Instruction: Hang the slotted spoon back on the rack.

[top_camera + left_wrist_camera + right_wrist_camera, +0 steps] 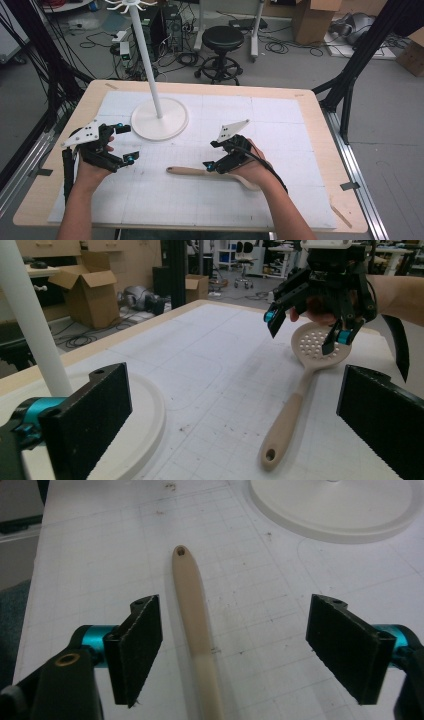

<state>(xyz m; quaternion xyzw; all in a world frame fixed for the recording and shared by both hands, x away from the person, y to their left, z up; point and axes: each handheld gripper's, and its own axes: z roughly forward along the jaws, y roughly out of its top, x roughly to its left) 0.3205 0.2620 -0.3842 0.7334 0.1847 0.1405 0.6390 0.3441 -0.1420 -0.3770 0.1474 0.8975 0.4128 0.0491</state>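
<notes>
Two claws are in play, and both stand spread with nothing between the pads touching them. My right claw [218, 155] hovers just above the slotted spoon [210, 173], jaws wide on either side of its handle; in the right gripper view the beige handle [192, 605] runs straight up the gap between the two pads, closer to the one at the view's left, with daylight on both sides. So the spoon lies flat on the tabletop [280, 120], untouched, its hanging hole at the far end of the handle away from my right claw and its perforated bowl [316, 345] tucked under my right hand.

I judge this to be the approach step of a pick-up: the claw is lined up along the handle but has not closed. The next move calls for lowering until the pads bracket the handle, centring it a little toward the pad at the right of that view, then pinching firmly; the handle is smooth and tapered, so a shallow grip could let it roll.

Farther out, my left claw [122, 143] waits open, well apart from the spoon's handle end. Beyond it, the round white base [160, 120] of the hanger stand [148, 55] sits near, the likely destination for the spoon's hole.
</notes>
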